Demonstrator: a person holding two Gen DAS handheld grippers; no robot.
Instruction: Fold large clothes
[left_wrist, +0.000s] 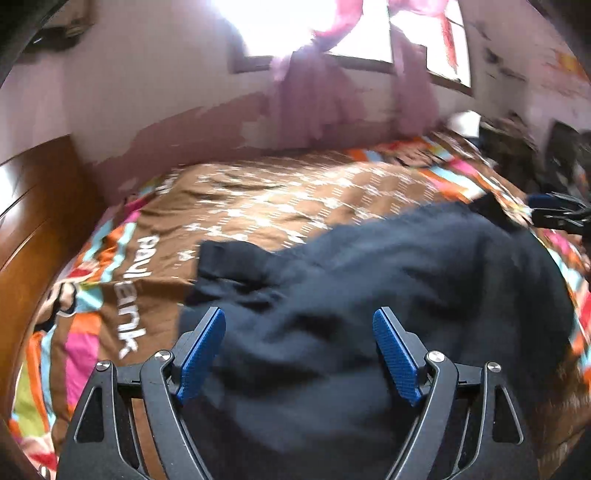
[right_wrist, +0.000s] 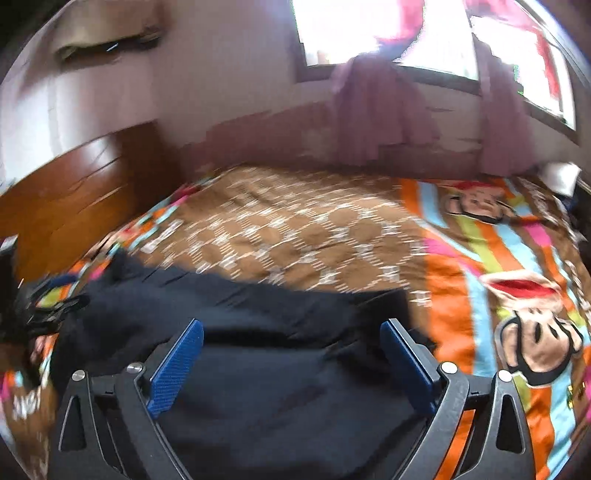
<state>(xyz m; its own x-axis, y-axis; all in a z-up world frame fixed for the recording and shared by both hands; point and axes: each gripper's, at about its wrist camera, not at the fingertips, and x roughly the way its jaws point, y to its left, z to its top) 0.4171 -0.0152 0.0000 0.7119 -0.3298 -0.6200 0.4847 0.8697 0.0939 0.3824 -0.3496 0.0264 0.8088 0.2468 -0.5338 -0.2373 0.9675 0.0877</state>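
A large dark navy garment lies rumpled on the bed; one sleeve end sticks out to the left. It also shows in the right wrist view. My left gripper is open above the garment's near part, blue pads wide apart, holding nothing. My right gripper is open above the garment's right half, blue pads wide apart and empty. The right gripper shows at the right edge of the left wrist view; the left gripper shows at the left edge of the right wrist view.
The bed carries a brown, orange and striped cartoon-monkey cover, lettered in white. A wooden headboard stands at the left. A wall with a window and pink curtains lies behind. Dark clutter sits at the far right corner.
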